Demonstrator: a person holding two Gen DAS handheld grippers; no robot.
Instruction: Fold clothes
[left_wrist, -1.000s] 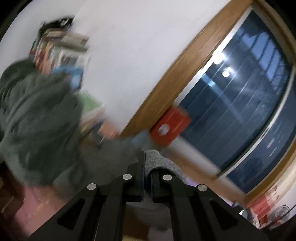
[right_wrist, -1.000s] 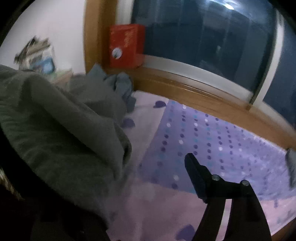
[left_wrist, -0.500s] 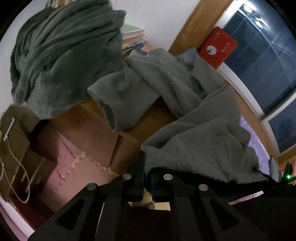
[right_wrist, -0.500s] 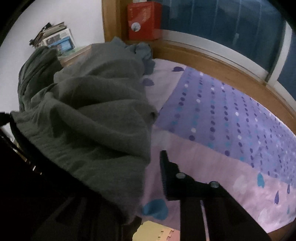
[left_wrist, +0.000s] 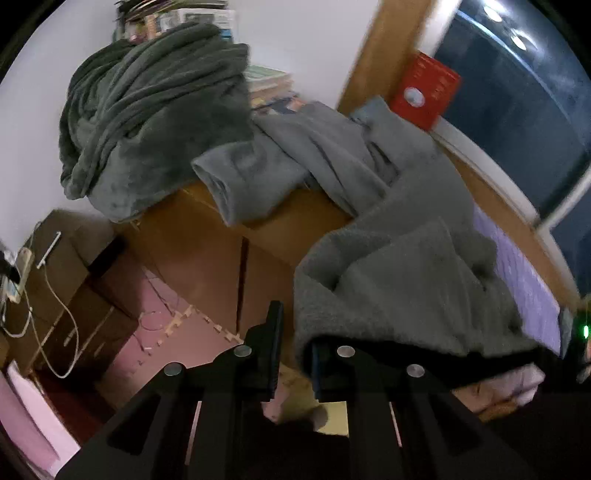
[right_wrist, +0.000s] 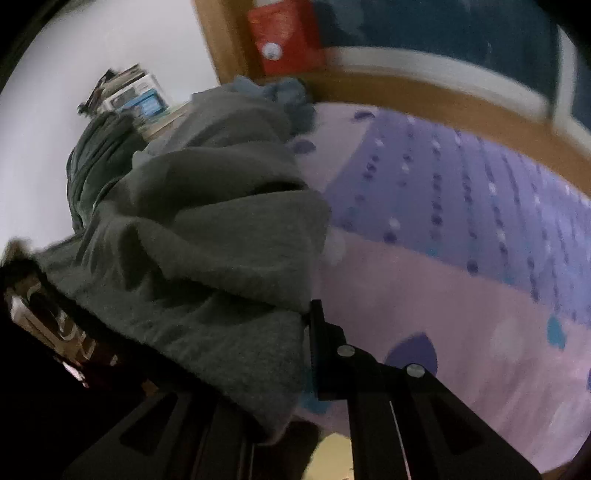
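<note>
While the left gripper (left_wrist: 293, 347) eases its jaws apart, nothing sits between the pads; the edge of the grey fleece garment (left_wrist: 402, 280) drapes over its right finger alone. Garment lies heaped on the near left of the purple dotted bedspread (right_wrist: 461, 229). Right gripper (right_wrist: 308, 343) is clenched on the garment's hem.

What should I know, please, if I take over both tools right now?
Left tool: jaws opening, nothing pinched; the edge of the grey fleece garment drapes over one finger.
Right tool: shut on that garment.
Garment bunched at the edge of the bed, a sleeve hanging over the wooden cabinet.
Done: no fold visible.
Left: spread it on the bed, then fold.
</note>
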